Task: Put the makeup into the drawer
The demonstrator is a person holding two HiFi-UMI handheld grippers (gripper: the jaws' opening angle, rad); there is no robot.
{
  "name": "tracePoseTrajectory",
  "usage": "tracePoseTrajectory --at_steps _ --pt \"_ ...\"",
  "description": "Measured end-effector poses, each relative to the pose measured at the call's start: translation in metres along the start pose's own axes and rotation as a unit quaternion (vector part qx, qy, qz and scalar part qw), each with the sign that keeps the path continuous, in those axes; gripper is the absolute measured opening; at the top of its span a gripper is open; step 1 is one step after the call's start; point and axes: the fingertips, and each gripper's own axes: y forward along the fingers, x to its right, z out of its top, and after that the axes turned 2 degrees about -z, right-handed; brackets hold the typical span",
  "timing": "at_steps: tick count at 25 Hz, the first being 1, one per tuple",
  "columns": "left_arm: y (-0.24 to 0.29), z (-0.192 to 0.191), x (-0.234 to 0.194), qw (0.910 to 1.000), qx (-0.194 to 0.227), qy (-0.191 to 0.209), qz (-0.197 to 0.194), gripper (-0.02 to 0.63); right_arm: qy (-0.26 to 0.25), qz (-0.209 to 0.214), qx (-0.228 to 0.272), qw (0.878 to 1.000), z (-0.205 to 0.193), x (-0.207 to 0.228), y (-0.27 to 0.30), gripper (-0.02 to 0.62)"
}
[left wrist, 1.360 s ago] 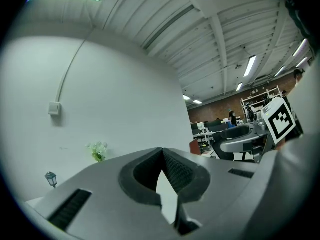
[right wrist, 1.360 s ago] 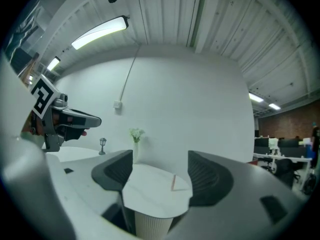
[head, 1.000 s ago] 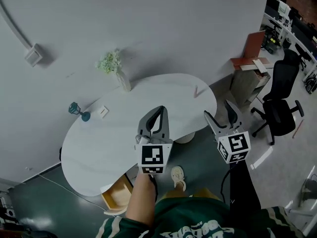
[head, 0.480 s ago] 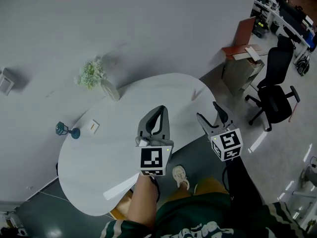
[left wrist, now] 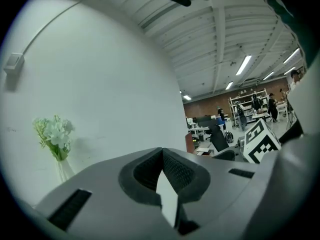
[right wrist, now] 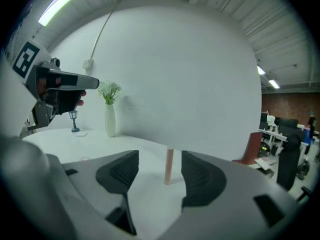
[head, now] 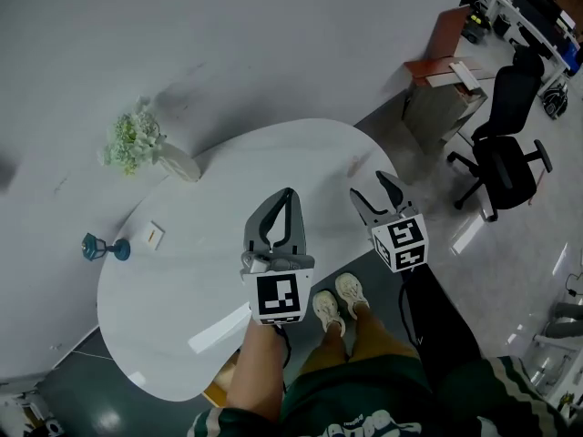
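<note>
Since the makeup tube (right wrist: 169,166) stands on the tabletop (head: 209,271) with neither claw on it, the task looks barely begun. By my reading the grasp, the carry and the drop into the drawer are all left to do.

At the far left of the tabletop stands a small blue lantern figure (head: 98,247), with a flat white card (head: 155,235) just beside it. Further back, a white vase (head: 178,164) of pale flowers sits near the wall.

Nearer the person, the left claw (head: 287,197) hovers over the middle of the tabletop. Its jaws are pressed together at the tips with nothing between them. Below it, a yellowish wooden box (head: 220,390) shows from under the tabletop's near edge. This may be the drawer, though too little shows to be sure.

Further right, the right claw (head: 373,192) is spread. Its jaws have just been closing, and nothing is between the pads. It points at the tube, which stands beyond the tips, near the tabletop's right edge.

The tube is a slim, pale pink stick, upright on its end, plain-sided and apart from everything else on the tabletop. It looks light and narrow, so I judge it could tip if one pad nudges it before both close.
</note>
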Motion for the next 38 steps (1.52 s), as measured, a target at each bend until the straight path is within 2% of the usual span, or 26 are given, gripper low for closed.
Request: tracePoseTrajectory --at_steps 3,8,14,16,18,21,24,27,32,38 --pt "0.012 -0.011 -0.004 0.9999 -0.008 -0.012 0.005 0.0 0.006 0.0 -0.018 1.0 -0.02 0.009 0.027 0.252" --pt "0.024 -0.029 -0.005 0.9994 -0.028 -0.017 0.013 0.0 0.017 0.016 -0.046 0.999 -0.049 0.015 0.065 0.253" --pt "0.034 -0.049 -0.004 0.9982 -0.055 -0.02 0.014 0.0 0.024 0.027 -0.066 0.997 -0.066 0.017 0.094 0.236" --pt "0.034 -0.054 -0.004 0.9977 -0.062 -0.022 0.018 -0.002 0.022 0.028 -0.076 0.997 -0.072 0.016 0.098 0.202" --pt "0.035 -0.056 -0.004 0.9972 -0.068 -0.022 0.022 0.0 0.022 0.025 -0.08 0.996 -0.077 0.019 0.101 0.094" --pt "0.037 -0.055 -0.006 0.9969 -0.071 -0.02 0.029 0.0 0.022 0.029 -0.076 0.996 -0.076 0.02 0.102 0.077" --pt "0.036 -0.052 -0.005 0.9968 -0.071 -0.018 0.034 0.0 0.026 0.041 -0.066 0.997 -0.069 0.018 0.096 0.075" --pt "0.035 -0.047 -0.002 0.9966 -0.067 -0.035 0.034 0.0 0.019 0.048 -0.052 0.997 -0.054 0.021 0.086 0.075" --pt "0.038 -0.032 0.0 0.9963 -0.065 -0.036 0.043 -0.002 0.01 0.067 -0.03 0.997 -0.019 0.031 0.066 0.074" --pt "0.037 -0.015 0.0 0.9941 -0.069 -0.062 0.057 -0.002 0.001 0.084 -0.012 0.996 0.03 0.042 0.037 0.074"
